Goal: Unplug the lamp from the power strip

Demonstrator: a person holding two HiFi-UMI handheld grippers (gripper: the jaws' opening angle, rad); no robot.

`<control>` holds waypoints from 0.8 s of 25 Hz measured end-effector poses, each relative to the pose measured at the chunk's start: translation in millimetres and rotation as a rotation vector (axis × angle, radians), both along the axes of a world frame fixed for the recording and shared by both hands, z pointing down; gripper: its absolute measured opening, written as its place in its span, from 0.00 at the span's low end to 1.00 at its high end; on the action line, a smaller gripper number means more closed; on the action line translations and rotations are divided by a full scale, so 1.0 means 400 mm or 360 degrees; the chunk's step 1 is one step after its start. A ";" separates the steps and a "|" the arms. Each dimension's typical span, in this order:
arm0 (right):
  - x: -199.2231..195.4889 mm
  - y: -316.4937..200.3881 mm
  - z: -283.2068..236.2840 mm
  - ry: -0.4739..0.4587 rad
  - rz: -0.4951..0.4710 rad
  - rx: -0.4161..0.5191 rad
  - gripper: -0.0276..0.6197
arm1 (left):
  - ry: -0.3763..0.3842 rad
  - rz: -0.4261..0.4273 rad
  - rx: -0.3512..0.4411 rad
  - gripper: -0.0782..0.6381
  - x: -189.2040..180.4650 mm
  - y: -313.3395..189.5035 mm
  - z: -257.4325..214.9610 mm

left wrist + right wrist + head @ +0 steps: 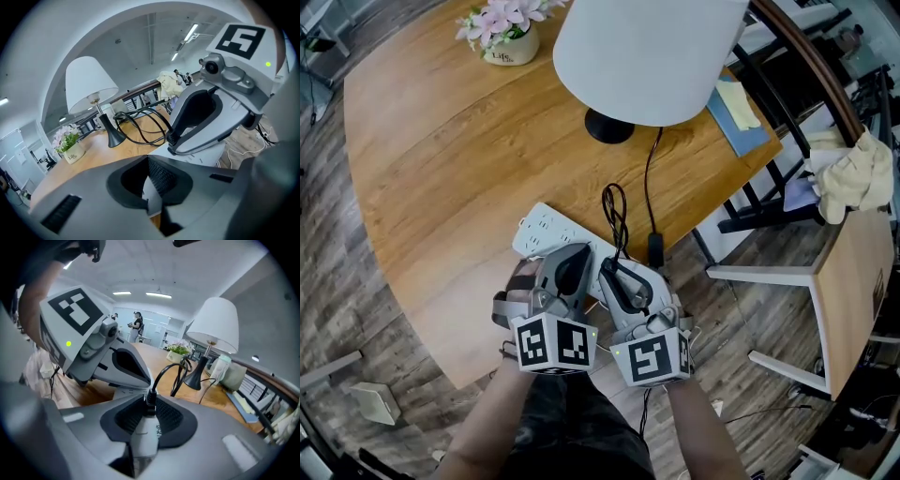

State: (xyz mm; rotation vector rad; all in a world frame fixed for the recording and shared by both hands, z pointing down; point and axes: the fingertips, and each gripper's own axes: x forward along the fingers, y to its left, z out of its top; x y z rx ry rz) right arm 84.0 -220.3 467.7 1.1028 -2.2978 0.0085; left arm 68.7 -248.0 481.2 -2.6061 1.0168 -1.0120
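Note:
The lamp (647, 56), white shade over a black base, stands at the back of the round wooden table (441, 169). Its black cord (617, 216) loops down to the white power strip (546, 228) near the front edge. My right gripper (623, 281) is shut on the lamp's white plug (146, 437), and the cord leaves the plug's top between the pads. Whether the prongs still sit in the strip is hidden. Close beside it on the left, my left gripper (572, 267) is closed over the strip's near end, a white edge (149, 187) showing between its pads.
A pot of pink flowers (508, 37) sits at the table's far side. A blue notebook with yellow notes (736, 112) lies at the right rim. A black chair holding a crumpled cloth (853, 178) and a small white-legged table (853, 272) stand to the right.

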 end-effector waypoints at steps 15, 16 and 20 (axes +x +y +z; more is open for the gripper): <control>0.004 -0.006 -0.011 -0.0220 0.0053 -0.0044 0.15 | -0.0001 0.0025 -0.0028 0.10 0.006 0.002 0.003; 0.014 -0.013 -0.015 -0.0371 0.0097 -0.0109 0.15 | -0.0003 0.0028 -0.0025 0.10 0.006 0.003 0.002; 0.056 -0.033 -0.041 -0.0773 0.0207 -0.0253 0.15 | -0.0002 0.0035 -0.0024 0.10 0.008 0.004 0.002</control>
